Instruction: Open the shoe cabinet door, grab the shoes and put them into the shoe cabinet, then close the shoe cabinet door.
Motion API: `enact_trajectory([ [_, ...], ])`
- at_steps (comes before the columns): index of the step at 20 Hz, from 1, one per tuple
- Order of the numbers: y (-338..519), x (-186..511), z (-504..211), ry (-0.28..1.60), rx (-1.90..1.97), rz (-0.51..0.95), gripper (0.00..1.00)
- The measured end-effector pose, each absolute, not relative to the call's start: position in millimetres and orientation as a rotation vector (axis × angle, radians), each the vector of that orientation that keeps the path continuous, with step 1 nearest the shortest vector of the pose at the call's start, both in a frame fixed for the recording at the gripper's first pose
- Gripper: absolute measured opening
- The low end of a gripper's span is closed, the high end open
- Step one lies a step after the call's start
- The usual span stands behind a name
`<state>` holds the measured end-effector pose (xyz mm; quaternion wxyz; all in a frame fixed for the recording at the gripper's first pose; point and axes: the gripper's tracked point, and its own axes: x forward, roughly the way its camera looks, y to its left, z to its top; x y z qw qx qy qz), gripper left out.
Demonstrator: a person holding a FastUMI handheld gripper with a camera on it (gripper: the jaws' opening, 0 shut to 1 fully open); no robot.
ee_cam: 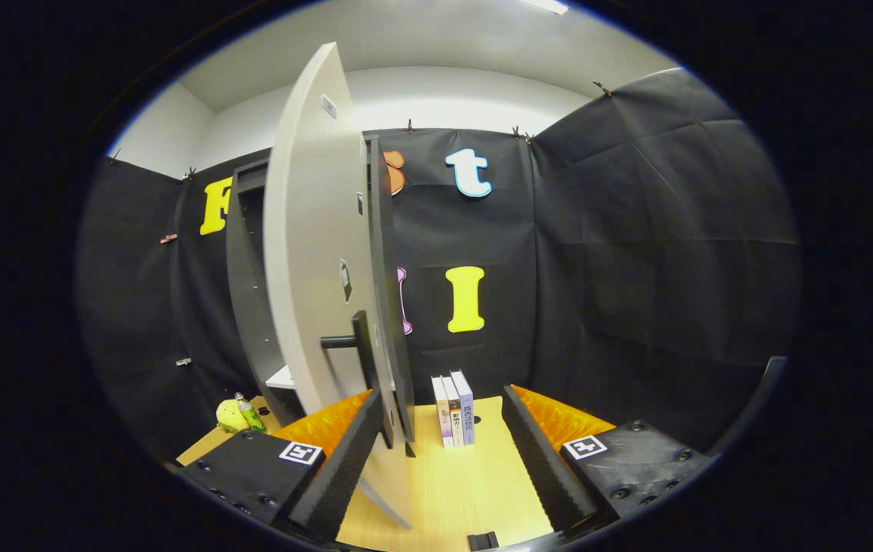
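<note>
The gripper (436, 460) camera looks low across the table (474, 491), close to the open cabinet door (321, 253).

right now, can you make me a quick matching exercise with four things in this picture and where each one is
Things:
1. cabinet door
2. door handle
3. books
4. green bottle

Places:
A. standing upright on the table just ahead of the open gripper, between its fingers
B. swung open, edge toward the camera
C. beside a yellow plush toy at the cabinet's foot
D. sticking out dark from the door, above the left finger

Pairs: 1-B, 2-D, 3-A, 4-C
</note>
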<state>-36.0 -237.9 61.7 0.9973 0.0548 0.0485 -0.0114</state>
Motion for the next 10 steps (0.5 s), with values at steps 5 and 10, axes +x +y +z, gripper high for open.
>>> enact_trajectory([
  [5, -244, -10, 55, 0.110, 0.087, -0.011, 0.98],
  [10, -244, 0, 57, 0.112, 0.052, -0.032, 0.97],
])
